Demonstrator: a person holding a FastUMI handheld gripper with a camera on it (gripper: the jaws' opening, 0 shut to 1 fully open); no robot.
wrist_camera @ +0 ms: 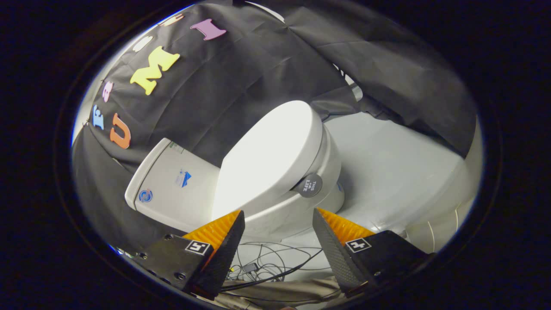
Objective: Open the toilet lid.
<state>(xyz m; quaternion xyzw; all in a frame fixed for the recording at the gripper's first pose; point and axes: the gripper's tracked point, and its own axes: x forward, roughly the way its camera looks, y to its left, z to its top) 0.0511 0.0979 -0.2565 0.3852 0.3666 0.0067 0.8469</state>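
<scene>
Lid (271, 150) white, down over bowl (301, 206), just ahead of fingers; view tilted, so toilet appears slanted. Round dark sticker (308, 185) at lid's front rim. Tank (172, 185) behind lid, against black cloth wall (241, 73). Gripper (279, 217) spread wide, fingers (228, 241) holding nothing, not touching lid. Cables (267, 262) on pale floor (396, 172) between fingers.

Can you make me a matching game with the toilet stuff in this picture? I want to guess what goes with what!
Things:
1. toilet lid
2. tank
3. round dark sticker
4. hand-held gripper

Descriptions:
A. open, holding nothing
B. stuck on the bowl's side, below the lid's edge
C. white, down over the bowl
D. behind the lid, against the black cloth

Pairs: 1-C, 2-D, 3-B, 4-A
</scene>
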